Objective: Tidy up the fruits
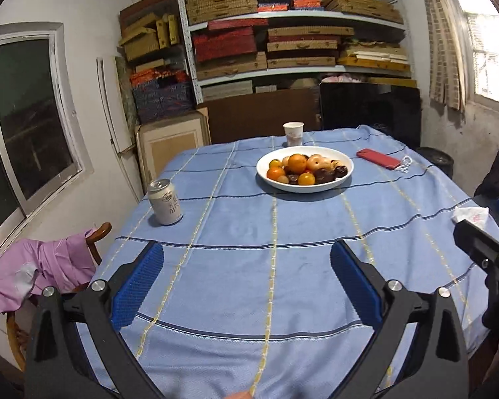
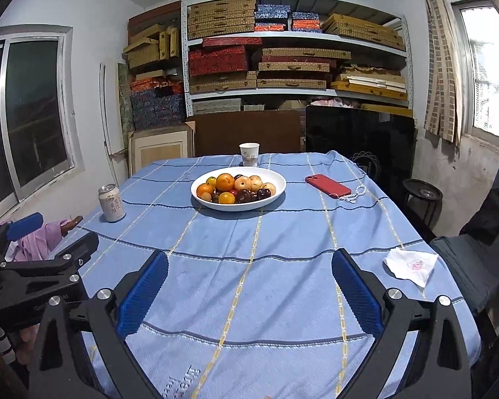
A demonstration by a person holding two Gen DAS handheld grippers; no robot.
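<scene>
The fruits point(image 2: 238, 188) are piled in a white plate point(image 2: 276, 174) near the far middle of the bench point(image 2: 249, 282), which is covered with a blue striped cloth. Oranges, pale round fruits and dark red-brown fruits are seen mixed together; exact kinds cannot be told. No fruit is seen outside the plate.

Just behind the plate a paper cup point(image 2: 249, 154) is stood upright. A red phone point(image 2: 327, 186) with a bead string at its near end is laid to the right of the plate, a drink can point(image 2: 111, 202) is stood near the left edge, and a crumpled tissue point(image 2: 411, 266) is laid near the right front edge.

Both grippers are held over the near edge of the bench, well apart from the plate. The left gripper point(image 1: 248, 286) is released, with its jaws spread wide and nothing between them. The right gripper point(image 2: 249, 287) is likewise released and empty.

Risks judged from this position:
1. The fruits are round and stacked; a push on 1 fruit is likely to set its neighbours rolling over the shallow rim.
2. The cup is close behind the plate; an overreach is likely to tip it.
3. The 2 grippers are held side by side; a shared reach is likely to end in a collision.
4. The cloth is loose; a dragged fingertip is likely to shift the plate.
</scene>
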